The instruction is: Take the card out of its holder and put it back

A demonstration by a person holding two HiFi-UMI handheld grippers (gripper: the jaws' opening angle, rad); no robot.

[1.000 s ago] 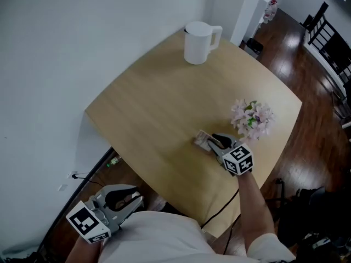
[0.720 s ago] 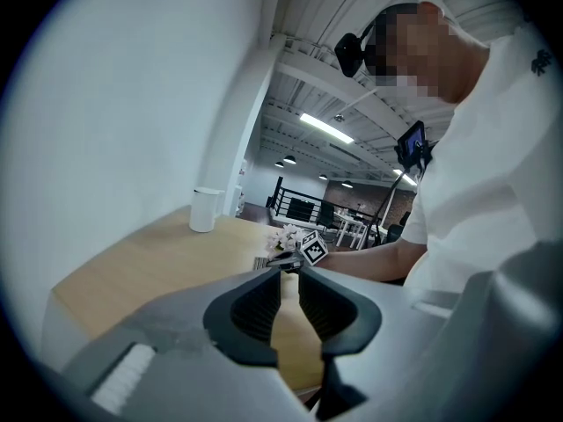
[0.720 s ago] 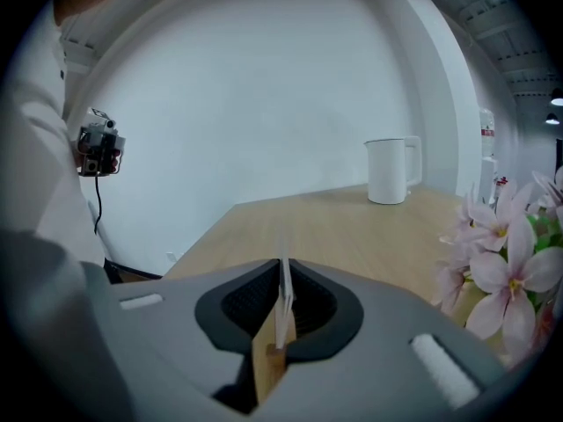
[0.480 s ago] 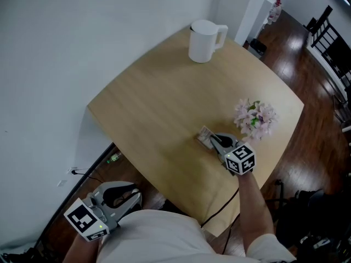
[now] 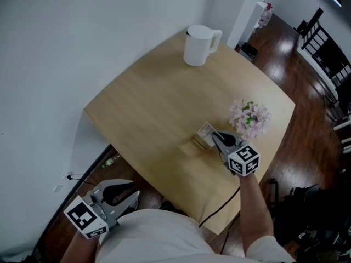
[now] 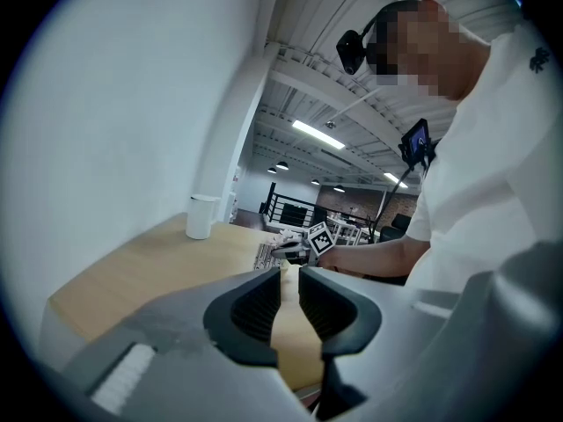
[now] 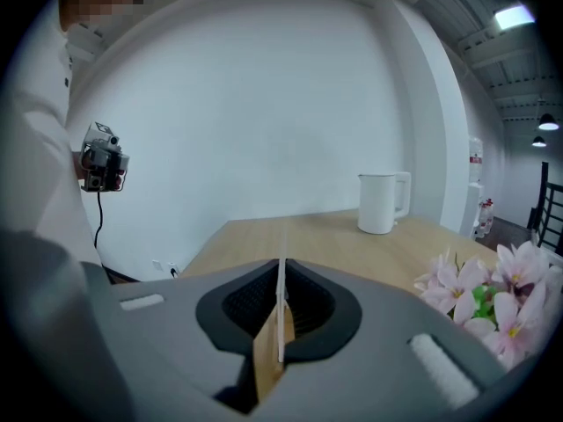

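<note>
A small pale card (image 5: 205,131) stands in a low wooden holder (image 5: 198,142) near the front right of the light wood table (image 5: 148,103). My right gripper (image 5: 218,140) is shut on the card from the right. In the right gripper view the card (image 7: 281,306) shows edge-on between the pads, with the wooden holder (image 7: 267,359) just under it. I cannot tell whether the card is clear of its slot. My left gripper (image 5: 119,196) hangs off the table at the lower left. Its pads (image 6: 262,304) stand a narrow gap apart with nothing between them.
A white jug (image 5: 198,44) stands at the table's far corner. A bunch of pink flowers (image 5: 249,118) sits just right of the right gripper. Dark chairs (image 5: 324,45) stand on the wood floor at the right. A white wall runs along the left.
The right jaws have shut on the card, which now stands a little higher over its holder. The left gripper has barely moved.
</note>
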